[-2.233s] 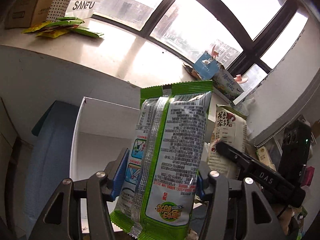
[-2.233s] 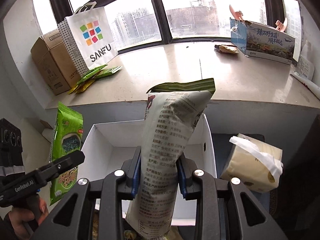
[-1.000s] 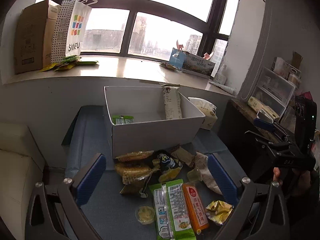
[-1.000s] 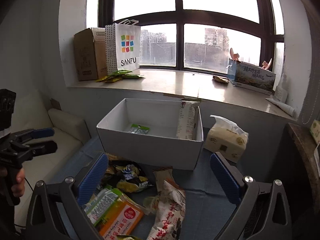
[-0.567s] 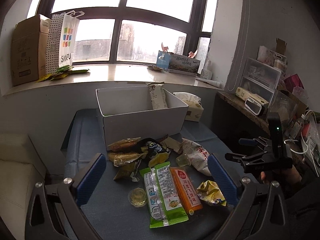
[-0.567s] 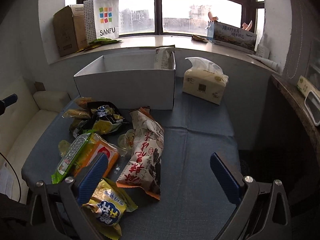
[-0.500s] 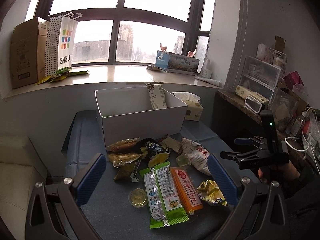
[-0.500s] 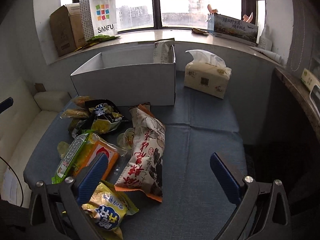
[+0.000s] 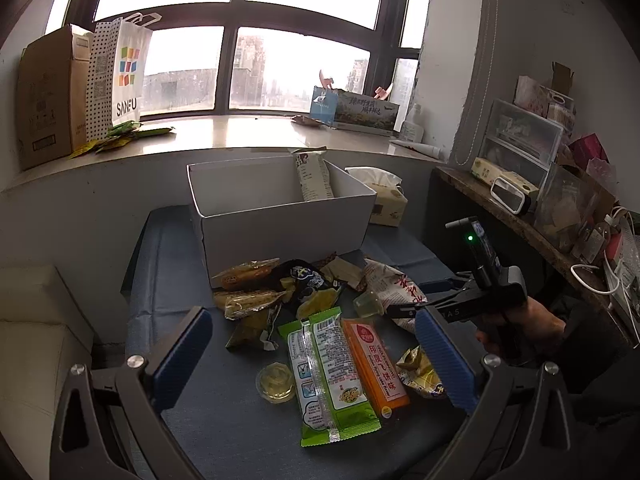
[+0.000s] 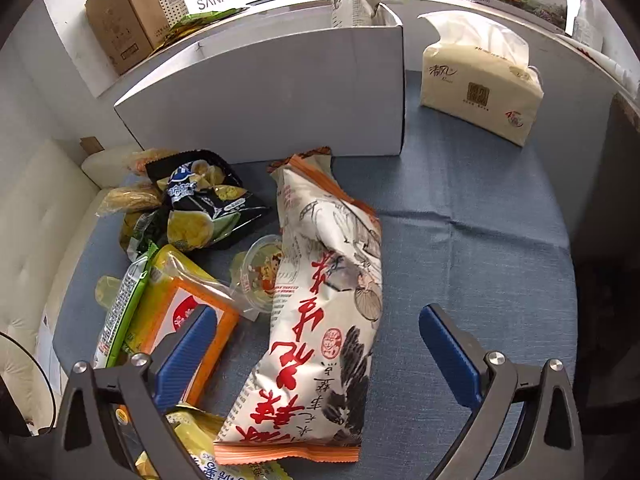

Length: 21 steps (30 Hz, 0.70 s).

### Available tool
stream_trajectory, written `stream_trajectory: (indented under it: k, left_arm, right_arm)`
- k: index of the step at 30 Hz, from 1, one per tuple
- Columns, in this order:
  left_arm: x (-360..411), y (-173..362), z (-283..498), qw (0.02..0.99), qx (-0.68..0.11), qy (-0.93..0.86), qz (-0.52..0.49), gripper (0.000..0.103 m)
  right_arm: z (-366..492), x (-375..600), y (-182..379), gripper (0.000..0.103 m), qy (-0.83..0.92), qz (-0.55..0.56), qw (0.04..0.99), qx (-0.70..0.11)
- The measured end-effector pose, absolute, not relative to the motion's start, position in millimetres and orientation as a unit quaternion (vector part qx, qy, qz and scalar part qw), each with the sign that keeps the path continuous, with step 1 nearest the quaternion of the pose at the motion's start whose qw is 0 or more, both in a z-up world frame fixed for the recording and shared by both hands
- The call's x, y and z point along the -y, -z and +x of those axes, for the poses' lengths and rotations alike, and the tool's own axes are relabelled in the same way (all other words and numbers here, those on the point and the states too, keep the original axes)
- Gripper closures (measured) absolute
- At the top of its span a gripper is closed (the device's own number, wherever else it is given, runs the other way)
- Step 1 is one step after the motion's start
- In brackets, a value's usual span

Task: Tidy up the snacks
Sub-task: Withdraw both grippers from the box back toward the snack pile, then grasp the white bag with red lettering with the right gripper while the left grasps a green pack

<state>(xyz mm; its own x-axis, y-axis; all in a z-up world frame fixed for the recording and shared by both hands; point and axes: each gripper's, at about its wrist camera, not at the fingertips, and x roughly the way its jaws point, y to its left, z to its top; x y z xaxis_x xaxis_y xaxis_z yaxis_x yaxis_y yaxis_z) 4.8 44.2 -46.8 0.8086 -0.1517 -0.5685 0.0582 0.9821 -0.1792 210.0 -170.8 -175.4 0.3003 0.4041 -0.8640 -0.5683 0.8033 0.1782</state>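
A white box stands on the blue cloth with a tall white packet upright inside it. Loose snacks lie in front of it: a green packet, an orange packet, a black bag, and a jelly cup. My left gripper is open and empty above the green and orange packets. My right gripper is open, low over a long white and orange bag that lies between its fingers. The right gripper also shows in the left wrist view.
A tissue pack sits right of the white box. A cardboard carton and a paper shopping bag stand on the windowsill. A cream cushion lies at the left. A cluttered shelf runs along the right.
Both grippers released their packets into the box and pulled back, open. Over the last half second the right gripper dropped low over the long white and orange bag; the left barely moved.
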Motion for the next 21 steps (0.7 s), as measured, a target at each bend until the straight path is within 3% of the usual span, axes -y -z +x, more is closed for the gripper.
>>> stream_trajectory:
  k: [2,3,10,21]
  left_arm:
    - [-43,48,7,0.947,-0.308,0.057,-0.076,0.0]
    - [-42,50,8,0.946,-0.311,0.058,-0.075,0.0]
    - [-39,61,24,0.935,-0.335,0.073,-0.089,0.0]
    - [-23,141,85,0.866,-0.475,0.092,-0.126,0.0]
  right_arm:
    - [210,170,183,0.06,-0.308,-0.08,0.79,-0.523]
    - [211,172,185,0.063,-0.31,-0.073,0.788,-0.526]
    - [199,187,172,0.065,-0.317,-0.067,0.799,-0.507]
    - [165,240,120,0.065,-0.302,-0.015,0.844,-0.442]
